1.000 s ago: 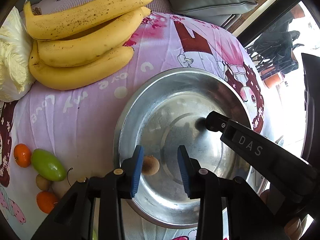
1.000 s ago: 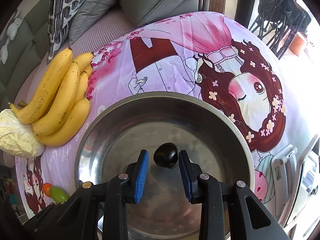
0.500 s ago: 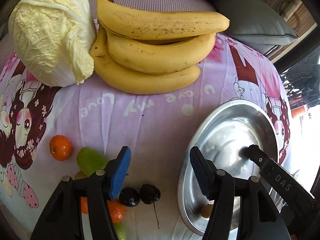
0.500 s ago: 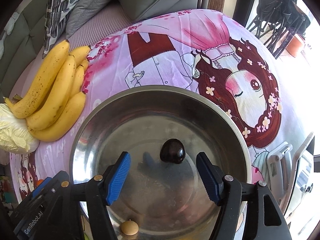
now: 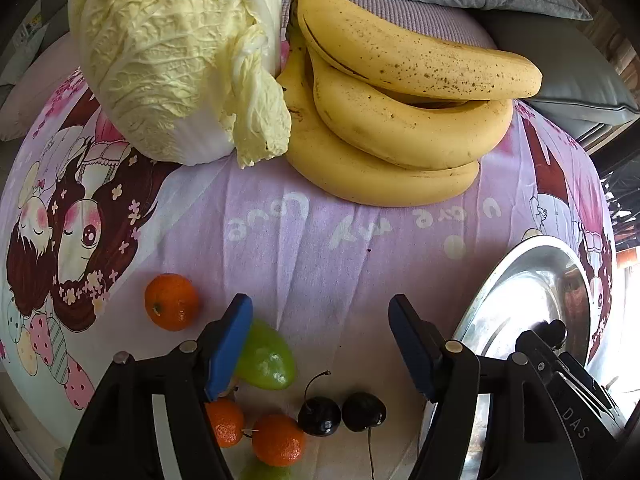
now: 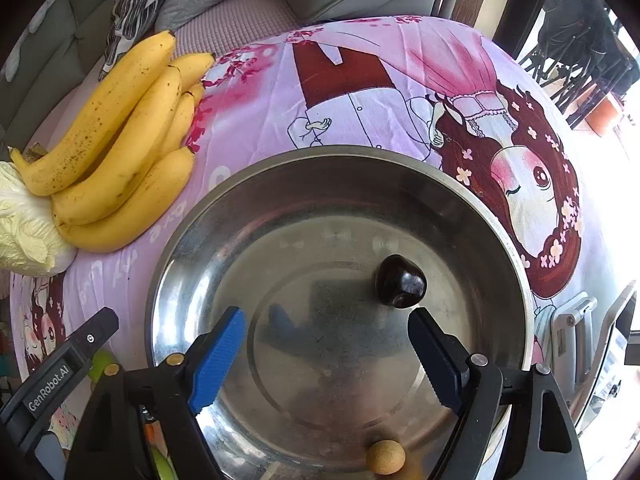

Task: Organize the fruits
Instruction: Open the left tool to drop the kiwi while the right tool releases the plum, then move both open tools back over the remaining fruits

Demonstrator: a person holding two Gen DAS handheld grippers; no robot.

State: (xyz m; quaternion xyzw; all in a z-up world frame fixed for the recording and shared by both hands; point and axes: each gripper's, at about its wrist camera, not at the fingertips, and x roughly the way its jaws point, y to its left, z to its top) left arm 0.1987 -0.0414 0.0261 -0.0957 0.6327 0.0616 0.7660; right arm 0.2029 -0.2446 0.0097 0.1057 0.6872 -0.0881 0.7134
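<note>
Inside shiny round steel bowl: glossy dark cherry, matte tan ball.

Cartoon cloth w/ fruit, bowl

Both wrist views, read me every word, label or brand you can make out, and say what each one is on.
"GenRobot.AI": on the left gripper, seen from the right wrist.
"DAS": on the right gripper, seen from the left wrist.
White script on the tablecloth: appears upside down, too uncertain to quote.

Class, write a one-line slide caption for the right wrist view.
Right gripper, jaws opening and empty, above a steel bowl holding a dark cherry and a tan fruit.
</note>
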